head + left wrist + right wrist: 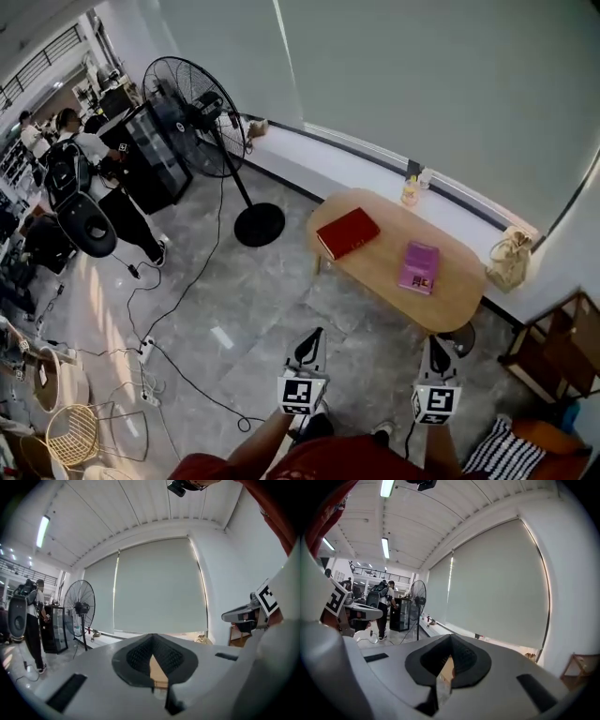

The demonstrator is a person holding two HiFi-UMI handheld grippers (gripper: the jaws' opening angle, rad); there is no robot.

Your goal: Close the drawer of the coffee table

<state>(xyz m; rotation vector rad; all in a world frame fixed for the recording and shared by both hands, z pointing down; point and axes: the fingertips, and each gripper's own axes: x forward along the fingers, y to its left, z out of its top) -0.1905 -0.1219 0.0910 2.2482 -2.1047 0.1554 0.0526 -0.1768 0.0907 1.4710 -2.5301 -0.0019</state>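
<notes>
One coffee table (380,267), with an oval wooden top, stands ahead of the person against the low window ledge (309,155). Its drawer cannot be made out from above.

Two books lie on the tabletop and do not touch. A red book (348,232) is near the left end, and a purple book (419,267) is toward the right end. One small bottle (410,192) stands at the tabletop's far edge; whether it rests on the tabletop or on the ledge cannot be told. One woven bag (509,261) sits on the ledge beyond the table's right end.

Two grippers hang short of the table's near edge, well apart from each other. The left gripper (312,339) has its jaws drawn together at the tips, with nothing between them. The right gripper (436,347) likewise has its jaws narrowed to a point and holds nothing.

One pedestal fan (202,117) stands on the floor to the left of the table. Two people (80,141) are far off to the left beside a black cabinet (150,155).
</notes>
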